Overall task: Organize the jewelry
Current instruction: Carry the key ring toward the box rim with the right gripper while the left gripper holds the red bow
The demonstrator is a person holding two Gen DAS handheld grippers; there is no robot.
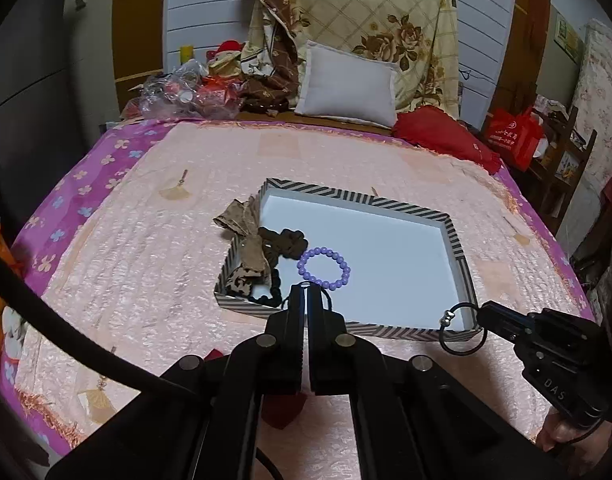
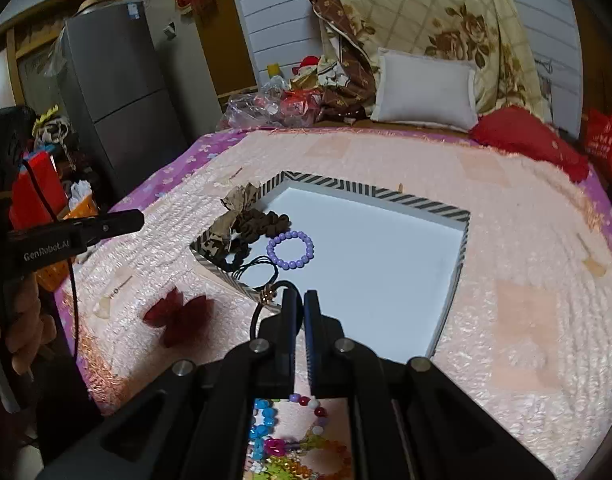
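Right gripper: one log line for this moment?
right gripper: shut on black hair tie | left gripper: shut, empty | striped box: purple bracelet inside

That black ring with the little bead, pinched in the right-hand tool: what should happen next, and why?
Probably carry it forward over the striped tray and let go. The right gripper holds the black hair tie at the tray's near corner; the purple bracelet already lies inside.

Dim warm indoor light, soft shadows, strong fisheye bending, black vignetted corners, slightly soft detail
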